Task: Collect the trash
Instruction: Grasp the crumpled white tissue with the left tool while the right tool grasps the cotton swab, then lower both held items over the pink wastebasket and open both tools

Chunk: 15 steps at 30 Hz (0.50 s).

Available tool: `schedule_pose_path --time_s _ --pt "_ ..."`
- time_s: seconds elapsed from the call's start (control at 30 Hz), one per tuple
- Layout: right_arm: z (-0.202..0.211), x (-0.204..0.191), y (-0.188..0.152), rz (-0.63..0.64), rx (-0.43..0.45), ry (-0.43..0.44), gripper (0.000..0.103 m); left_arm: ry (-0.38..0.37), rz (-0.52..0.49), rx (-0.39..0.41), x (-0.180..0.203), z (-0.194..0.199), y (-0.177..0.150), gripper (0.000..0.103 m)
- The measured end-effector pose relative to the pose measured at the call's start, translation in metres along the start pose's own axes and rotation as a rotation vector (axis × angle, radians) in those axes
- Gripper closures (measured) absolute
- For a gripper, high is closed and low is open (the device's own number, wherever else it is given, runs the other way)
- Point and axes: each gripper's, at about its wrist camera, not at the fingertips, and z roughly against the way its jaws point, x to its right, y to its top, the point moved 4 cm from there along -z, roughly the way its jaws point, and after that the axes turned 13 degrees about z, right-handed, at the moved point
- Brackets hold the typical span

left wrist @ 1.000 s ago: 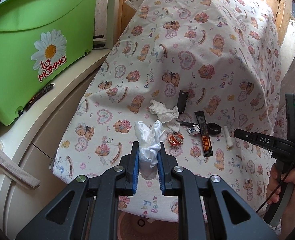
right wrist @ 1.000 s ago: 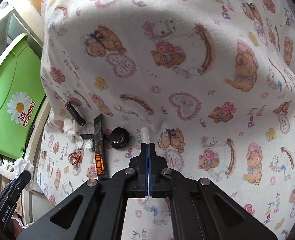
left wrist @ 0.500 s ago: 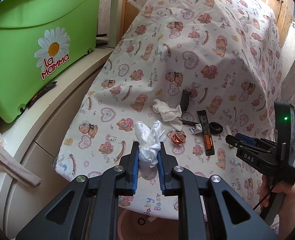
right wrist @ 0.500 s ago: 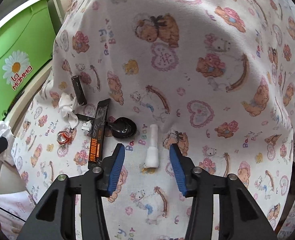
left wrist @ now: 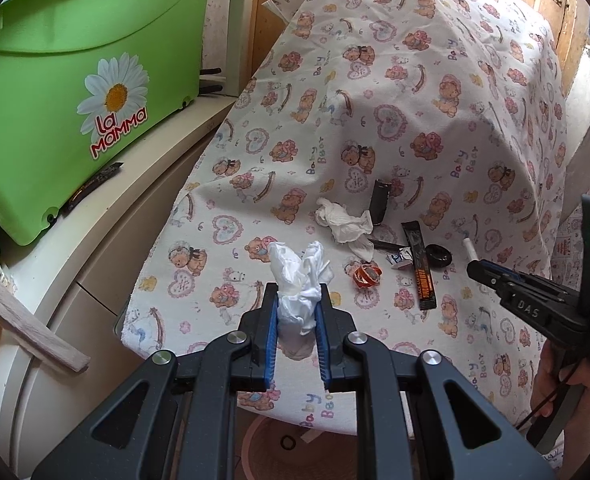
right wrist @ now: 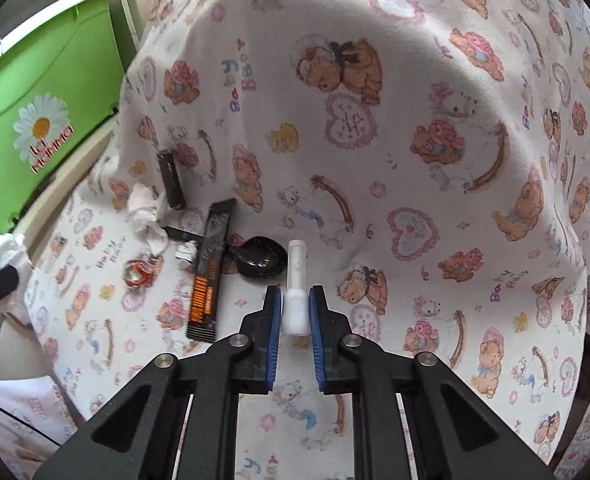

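My left gripper (left wrist: 297,300) is shut on a crumpled white tissue (left wrist: 299,280) and holds it above the near edge of the teddy-bear cloth (left wrist: 415,80). My right gripper (right wrist: 295,300) has closed around the thick end of a small white plastic tube (right wrist: 296,280) lying on the cloth; it shows in the left wrist view too (left wrist: 479,270). On the cloth lie another white tissue (left wrist: 345,222), an orange ring (left wrist: 367,275), a black and orange sachet (left wrist: 421,264), a black cap (left wrist: 438,256), a dark stick (left wrist: 379,202) and a small printed scrap (left wrist: 401,258).
A green "La Mamma" bin (left wrist: 63,92) stands on a cream cabinet (left wrist: 95,248) to the left. A wooden slat (left wrist: 27,320) juts out at lower left. A brownish round container (left wrist: 279,448) sits on the floor below the cloth's near edge.
My right gripper opened, moved down over the white tube, and has closed in on its thick end. My left gripper kept holding the tissue and barely moved.
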Motion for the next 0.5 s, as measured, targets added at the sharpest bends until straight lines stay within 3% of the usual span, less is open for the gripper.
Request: schedule_pose_path --time_s 0.1,0.5 --pt "0.019 -0.003 0.002 -0.019 0.068 0.076 0.088 0.002 0.000 0.000 -0.002 0.001 -0.001 0.088" --pt "0.085 -0.033 -0.027 0.022 0.155 0.072 0.087 -0.047 -0.036 -0.042 0.007 0.032 -0.022 0.088"
